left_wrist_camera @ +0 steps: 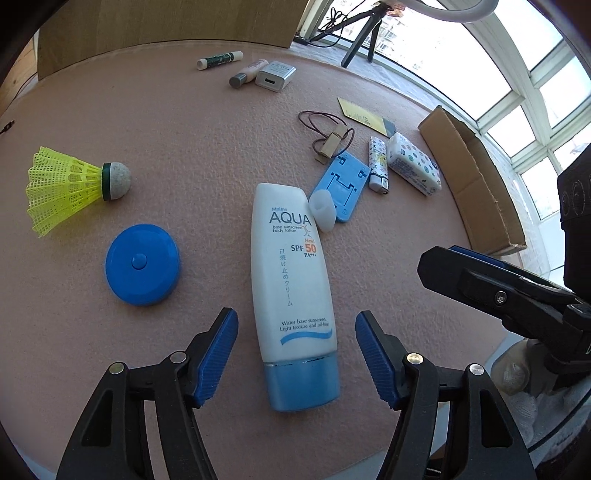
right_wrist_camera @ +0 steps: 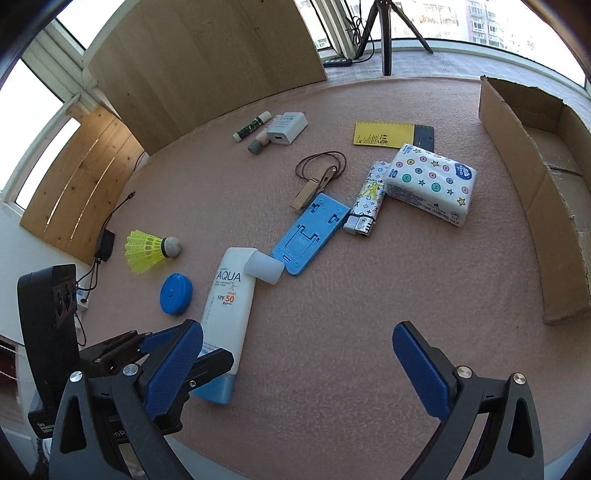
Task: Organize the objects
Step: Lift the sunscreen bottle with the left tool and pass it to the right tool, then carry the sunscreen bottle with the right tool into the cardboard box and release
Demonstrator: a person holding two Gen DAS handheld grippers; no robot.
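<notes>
While its jaws stood spread, the left gripper (left_wrist_camera: 296, 363) straddled the sunscreen tube (left_wrist_camera: 291, 280) lying flat on the pink mat (left_wrist_camera: 184, 147), pads clear of it. The right gripper (right_wrist_camera: 297, 362) (also wide apart) held nothing. Farther off, the cardboard box (right_wrist_camera: 535, 192) sat at the mat's edge; only the right view showed its interior, with nothing visible inside.

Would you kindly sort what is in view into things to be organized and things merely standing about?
To organize:
white AQUA sunscreen tube with blue cap
round blue plastic case
yellow mesh shuttlecock
blue plastic phone stand
patterned lighter
star-printed tissue pack
open cardboard box, the likely destination

Just about:
black tripod
wooden board
</notes>
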